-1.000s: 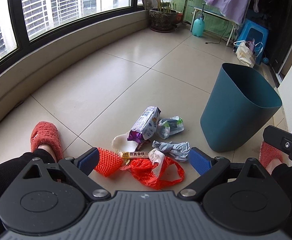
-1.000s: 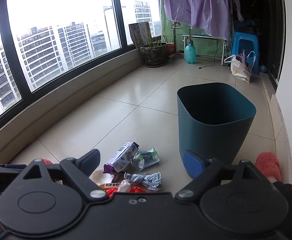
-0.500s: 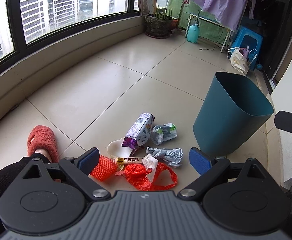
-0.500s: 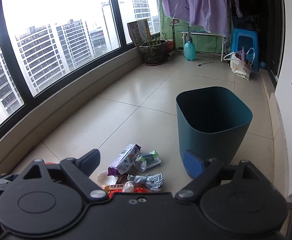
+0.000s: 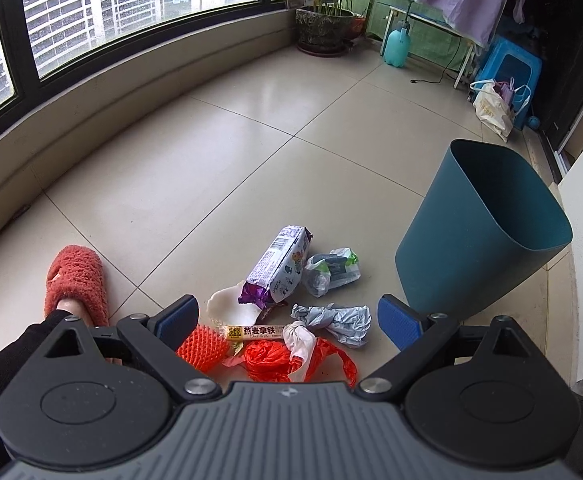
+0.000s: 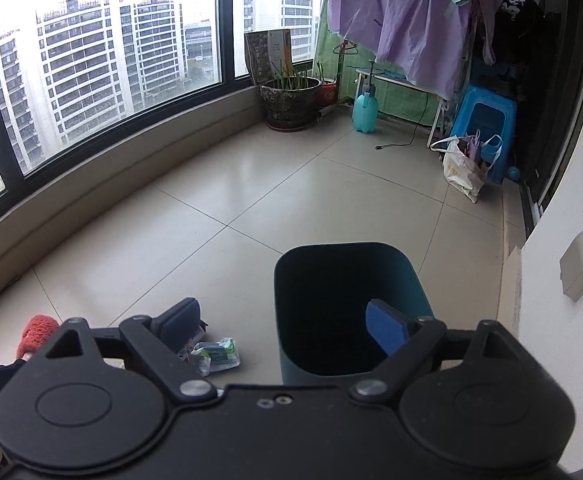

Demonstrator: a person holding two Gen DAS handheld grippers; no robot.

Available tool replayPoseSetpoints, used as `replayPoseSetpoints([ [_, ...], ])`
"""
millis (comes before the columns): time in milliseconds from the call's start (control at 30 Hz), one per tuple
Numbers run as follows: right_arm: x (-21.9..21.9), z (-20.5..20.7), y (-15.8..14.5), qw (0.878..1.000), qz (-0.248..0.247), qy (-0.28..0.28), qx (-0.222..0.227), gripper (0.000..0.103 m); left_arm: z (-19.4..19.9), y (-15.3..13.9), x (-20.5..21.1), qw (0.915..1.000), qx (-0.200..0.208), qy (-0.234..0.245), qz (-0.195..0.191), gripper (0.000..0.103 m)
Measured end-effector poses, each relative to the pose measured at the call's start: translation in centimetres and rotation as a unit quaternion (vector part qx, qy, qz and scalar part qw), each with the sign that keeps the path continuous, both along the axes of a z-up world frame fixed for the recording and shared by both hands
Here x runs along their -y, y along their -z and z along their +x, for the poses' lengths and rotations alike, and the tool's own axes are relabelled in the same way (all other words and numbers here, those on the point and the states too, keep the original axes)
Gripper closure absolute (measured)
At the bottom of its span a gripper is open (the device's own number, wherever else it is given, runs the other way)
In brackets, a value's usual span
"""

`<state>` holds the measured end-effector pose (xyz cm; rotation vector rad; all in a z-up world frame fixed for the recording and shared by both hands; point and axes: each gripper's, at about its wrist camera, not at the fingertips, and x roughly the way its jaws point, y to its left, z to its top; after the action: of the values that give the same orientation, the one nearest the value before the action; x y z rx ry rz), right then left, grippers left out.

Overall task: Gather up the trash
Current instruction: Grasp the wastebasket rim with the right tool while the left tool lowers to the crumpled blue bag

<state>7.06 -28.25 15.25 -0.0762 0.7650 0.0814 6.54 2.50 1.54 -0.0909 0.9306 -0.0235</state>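
Litter heaped on a tiled balcony floor beside a dark teal plastic bin, both hand-held grippers empty.

Left hand-held gripper (image 5: 287, 320), jaws spread wide and holding nothing, hovers over the pile at lower centre of its view: a purple-and-white snack wrapper (image 5: 281, 266), crumpled clear-and-green packet (image 5: 331, 270), grey-blue wad of tissue (image 5: 337, 320), orange foam fruit net (image 5: 205, 348), red plastic bag (image 5: 291, 360) and a slim beige sachet (image 5: 255, 332). The dark teal plastic bin (image 5: 479, 236) stands upright just right of the pile. Right hand-held gripper (image 6: 283, 324), also wide and empty, hangs above the bin's mouth. Likely risks: the tangled red bag and sachet may drag neighbours along, thin film could slip from the pads, and a careless swing might tip the light bin.
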Motion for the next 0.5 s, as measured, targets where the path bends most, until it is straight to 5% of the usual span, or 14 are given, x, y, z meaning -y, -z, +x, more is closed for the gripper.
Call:
replayPoseSetpoints([
  [500,12.1,10.4,10.1,0.994,0.0,0.058,-0.091,0.016,8.6,6.3,4.7,0.9973,-0.057,0.034,0.029,0.006],
])
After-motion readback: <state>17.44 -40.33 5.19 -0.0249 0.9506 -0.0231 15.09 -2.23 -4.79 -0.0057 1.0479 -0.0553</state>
